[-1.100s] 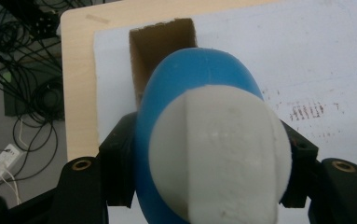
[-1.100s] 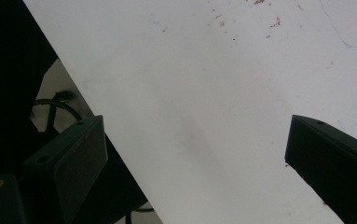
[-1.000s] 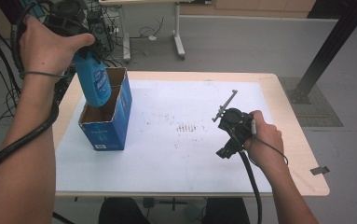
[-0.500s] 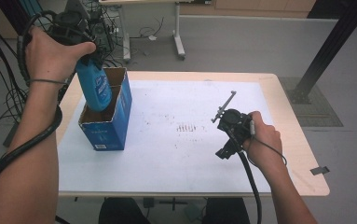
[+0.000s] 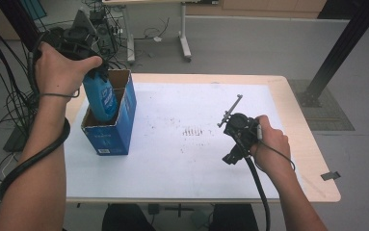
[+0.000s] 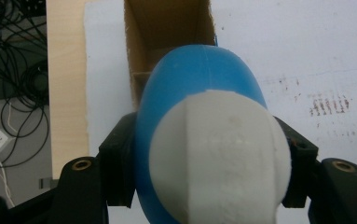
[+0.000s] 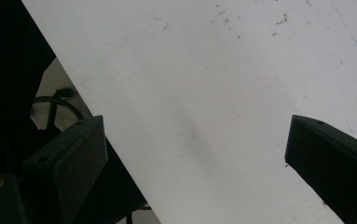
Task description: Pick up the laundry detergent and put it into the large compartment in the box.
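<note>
High view: a table [image 5: 312, 159] with a white sheet [image 5: 182, 163] over most of its top. A blue cardboard box [image 5: 109, 126], top open, stands upright on the sheet's left part. A blue bottle [image 5: 100, 98] hangs upright over the box opening, its lower end inside the box walls. The left gripper [image 5: 93, 72] is clamped on the bottle's upper end, held from above by the left hand [image 5: 59, 70]. Well to the right of the box, the right hand [image 5: 268, 144] holds the right gripper [image 5: 234, 149] low over the sheet, empty. Faint dark marks [image 5: 191, 131] lie on the sheet between the box and that gripper.

Left gripper view: the bottle [image 6: 199, 93], white cap [image 6: 220, 156] nearest the camera, is pinched on both sides by the black jaws; the box [image 6: 167, 32] sits open beyond it.

Right gripper view: the right gripper [image 7: 195, 154] has its jaws spread wide apart, nothing between them, above the sheet [image 7: 213, 93].
</note>
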Motion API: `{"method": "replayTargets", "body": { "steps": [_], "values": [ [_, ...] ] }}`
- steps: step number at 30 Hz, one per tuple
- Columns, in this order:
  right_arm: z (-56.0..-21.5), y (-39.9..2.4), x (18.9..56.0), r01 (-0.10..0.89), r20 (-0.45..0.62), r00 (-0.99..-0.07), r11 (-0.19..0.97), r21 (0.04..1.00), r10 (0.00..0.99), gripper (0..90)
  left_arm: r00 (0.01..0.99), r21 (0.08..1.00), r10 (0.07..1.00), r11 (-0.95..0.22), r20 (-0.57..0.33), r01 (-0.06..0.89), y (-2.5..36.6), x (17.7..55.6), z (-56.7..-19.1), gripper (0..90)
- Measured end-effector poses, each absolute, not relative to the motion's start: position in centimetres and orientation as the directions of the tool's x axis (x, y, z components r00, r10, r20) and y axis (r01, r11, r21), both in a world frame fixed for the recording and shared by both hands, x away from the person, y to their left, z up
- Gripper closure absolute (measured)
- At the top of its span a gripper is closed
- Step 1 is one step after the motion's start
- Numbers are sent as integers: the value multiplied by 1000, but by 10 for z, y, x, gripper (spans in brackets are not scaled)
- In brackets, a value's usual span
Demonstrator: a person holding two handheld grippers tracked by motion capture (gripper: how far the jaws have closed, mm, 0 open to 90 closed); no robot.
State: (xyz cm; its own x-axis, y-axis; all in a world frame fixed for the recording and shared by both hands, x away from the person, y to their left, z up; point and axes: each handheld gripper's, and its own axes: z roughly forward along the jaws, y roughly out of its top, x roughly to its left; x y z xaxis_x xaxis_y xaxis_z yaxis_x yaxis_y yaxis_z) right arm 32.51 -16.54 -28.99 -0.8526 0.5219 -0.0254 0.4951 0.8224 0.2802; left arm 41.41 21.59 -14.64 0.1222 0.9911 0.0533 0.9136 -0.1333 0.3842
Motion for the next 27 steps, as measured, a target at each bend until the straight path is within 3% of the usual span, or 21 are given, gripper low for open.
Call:
{"method": "replayTargets", "body": {
  "steps": [27],
  "values": [
    [-292,-162,328,498,-32,-851,823,272,525,55,93,354,995,-103,46,929,228,420,-207,375]
  ]
}}
